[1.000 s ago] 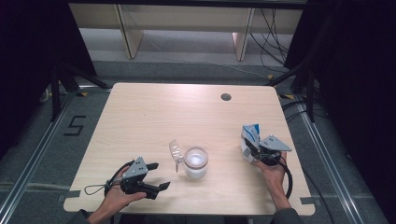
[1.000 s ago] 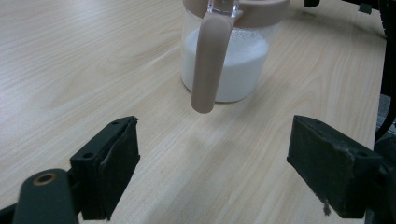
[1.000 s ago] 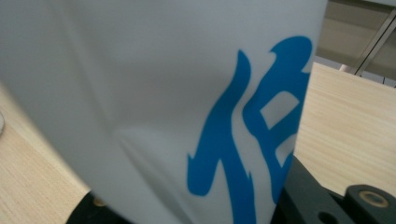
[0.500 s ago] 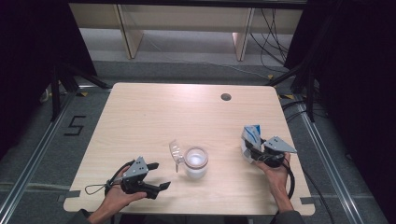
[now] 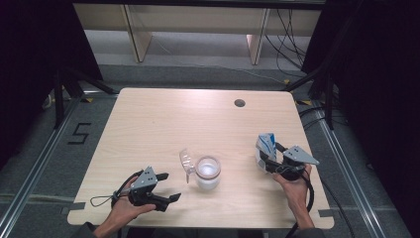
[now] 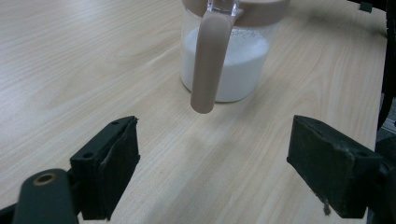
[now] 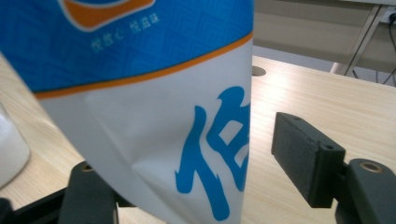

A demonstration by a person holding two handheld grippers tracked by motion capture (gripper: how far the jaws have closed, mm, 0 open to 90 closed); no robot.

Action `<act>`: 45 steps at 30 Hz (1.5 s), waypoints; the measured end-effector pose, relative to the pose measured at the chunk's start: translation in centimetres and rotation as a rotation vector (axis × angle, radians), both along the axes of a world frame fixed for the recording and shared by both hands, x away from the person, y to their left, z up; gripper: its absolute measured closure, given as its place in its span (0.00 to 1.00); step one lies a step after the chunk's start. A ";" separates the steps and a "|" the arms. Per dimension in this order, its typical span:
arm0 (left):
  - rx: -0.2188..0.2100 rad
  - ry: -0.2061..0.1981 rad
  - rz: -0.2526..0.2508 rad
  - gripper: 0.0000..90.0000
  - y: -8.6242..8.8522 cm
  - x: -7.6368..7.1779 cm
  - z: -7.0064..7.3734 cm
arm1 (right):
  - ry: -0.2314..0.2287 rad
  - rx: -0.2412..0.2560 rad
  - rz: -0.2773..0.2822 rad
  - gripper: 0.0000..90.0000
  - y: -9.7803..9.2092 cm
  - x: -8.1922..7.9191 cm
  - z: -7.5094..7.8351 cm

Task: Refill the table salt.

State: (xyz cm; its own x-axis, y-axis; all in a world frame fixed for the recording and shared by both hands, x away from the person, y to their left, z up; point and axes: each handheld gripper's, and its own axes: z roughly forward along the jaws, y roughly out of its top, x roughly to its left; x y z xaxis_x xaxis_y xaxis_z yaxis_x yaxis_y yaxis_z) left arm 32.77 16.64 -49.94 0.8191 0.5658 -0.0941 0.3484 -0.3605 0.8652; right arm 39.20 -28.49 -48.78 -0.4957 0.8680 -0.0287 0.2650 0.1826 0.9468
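Observation:
A clear jar (image 5: 208, 176) with a tan rim stands near the table's front middle, about half full of white powder, its clear lid (image 5: 186, 161) flipped open to the left. My left gripper (image 5: 169, 187) lies open just left of the jar. In the left gripper view the jar (image 6: 229, 70) and its tan handle (image 6: 210, 60) stand ahead of the wide-apart jaws of that gripper (image 6: 215, 135). A blue and white bag (image 5: 266, 144) stands upright at the right. My right gripper (image 5: 265, 163) is open around the bag (image 7: 140, 93); a gap shows at the right jaw, and the bag hides the left one.
A round cable hole (image 5: 239, 103) sits at the back right of the wooden table (image 5: 163, 124). The bag stands near the table's right edge. Cables and metal rails run along the floor on both sides.
The right hand and its gripper have shifted slightly to the right while the bag stays in place. The left gripper and the jar have not moved.

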 end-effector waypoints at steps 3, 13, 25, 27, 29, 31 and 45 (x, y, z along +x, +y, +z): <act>-0.001 0.001 0.001 0.18 0.0 0.0 0.0 | 0.005 0.003 0.002 0.34 0.1 0.0 0.0; 0.000 0.001 0.000 0.18 0.0 0.0 0.0 | 0.020 0.003 -0.006 0.20 0.3 -0.6 0.4; -0.006 0.000 -0.001 0.18 0.0 0.1 0.0 | 0.010 0.061 -0.080 0.18 -0.8 -2.1 1.1; -0.002 0.001 0.003 0.18 0.0 0.0 0.0 | 0.006 0.076 -0.089 0.18 -0.7 -2.6 1.3; -0.001 -0.001 0.002 0.18 0.0 0.0 0.0 | -0.006 0.074 -0.094 0.19 -0.9 -3.0 1.5; -0.003 -0.001 0.003 0.18 0.0 0.0 0.0 | 0.003 0.083 -0.108 0.19 -1.0 -3.6 1.5; -0.019 -0.010 0.022 0.18 0.2 0.0 0.2 | 0.026 0.070 -0.109 0.18 -0.8 -7.5 2.0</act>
